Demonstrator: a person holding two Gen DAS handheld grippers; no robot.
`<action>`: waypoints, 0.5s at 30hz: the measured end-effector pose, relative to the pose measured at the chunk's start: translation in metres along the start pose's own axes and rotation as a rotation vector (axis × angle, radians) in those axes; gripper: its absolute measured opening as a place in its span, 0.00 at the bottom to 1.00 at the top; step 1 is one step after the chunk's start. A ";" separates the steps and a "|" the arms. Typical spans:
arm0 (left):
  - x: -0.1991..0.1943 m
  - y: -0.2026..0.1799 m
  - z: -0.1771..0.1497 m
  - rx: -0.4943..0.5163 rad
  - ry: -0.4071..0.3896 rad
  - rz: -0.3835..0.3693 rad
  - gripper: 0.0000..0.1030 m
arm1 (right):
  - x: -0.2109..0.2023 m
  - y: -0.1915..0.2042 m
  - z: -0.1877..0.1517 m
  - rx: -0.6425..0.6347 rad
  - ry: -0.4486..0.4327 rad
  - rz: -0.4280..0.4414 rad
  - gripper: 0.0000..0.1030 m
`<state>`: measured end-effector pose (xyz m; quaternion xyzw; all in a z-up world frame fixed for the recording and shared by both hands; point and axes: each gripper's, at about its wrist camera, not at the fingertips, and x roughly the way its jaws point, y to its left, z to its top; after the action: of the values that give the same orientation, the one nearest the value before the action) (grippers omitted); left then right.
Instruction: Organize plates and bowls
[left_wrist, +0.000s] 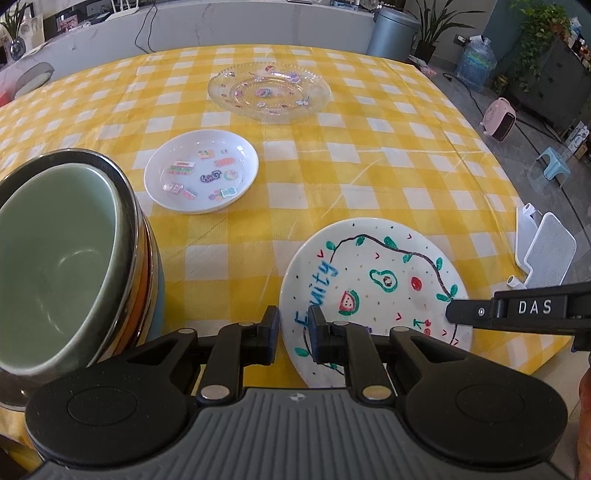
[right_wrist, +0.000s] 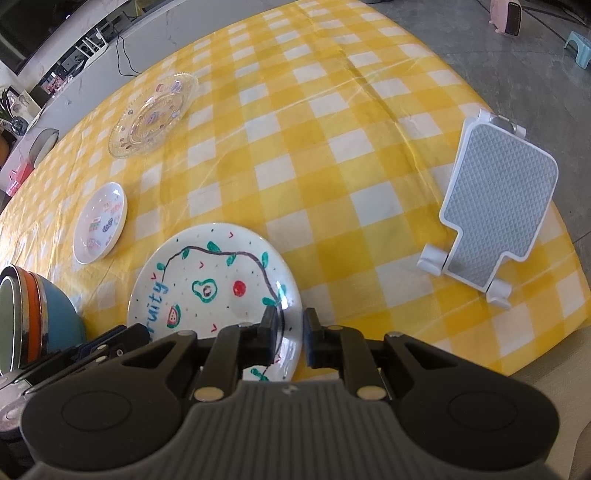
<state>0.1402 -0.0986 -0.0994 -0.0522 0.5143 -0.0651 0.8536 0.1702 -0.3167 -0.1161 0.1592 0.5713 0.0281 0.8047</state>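
The left hand-held gripper (left_wrist: 293, 334) has its jaws set narrow astride the near-left rim of the round white ceramic plate painted with fruit drawings (left_wrist: 373, 295); whether the pads press the rim cannot be told. The right hand-held gripper (right_wrist: 290, 338) straddles the near-right rim of the same plate (right_wrist: 214, 291), jaws narrow, a gap visible on the right pad's side. The plate lies flat on the counter covered in yellow-and-white checked cloth (left_wrist: 332, 177). Just left of the left hand-held gripper stands a nested stack of bowls, pale green ceramic innermost (left_wrist: 55, 258). Ahead and left of the painted plate lies a small white stickered dish (left_wrist: 201, 171). Farthest ahead lies a clear glass plate with stickers (left_wrist: 269, 92). Right of the right hand-held gripper stands a white-and-grey plastic stand (right_wrist: 495, 210).
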 end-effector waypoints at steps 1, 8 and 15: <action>0.000 0.000 0.000 -0.003 0.001 -0.001 0.20 | 0.000 0.001 0.000 -0.003 0.002 0.000 0.17; -0.011 0.000 0.000 -0.007 -0.043 0.005 0.35 | -0.016 0.002 -0.004 -0.018 -0.093 -0.014 0.29; -0.034 -0.011 0.006 0.067 -0.108 -0.009 0.40 | -0.030 0.002 -0.008 -0.014 -0.194 -0.029 0.38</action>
<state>0.1289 -0.1040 -0.0649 -0.0292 0.4645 -0.0832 0.8812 0.1528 -0.3196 -0.0903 0.1474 0.4926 0.0050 0.8576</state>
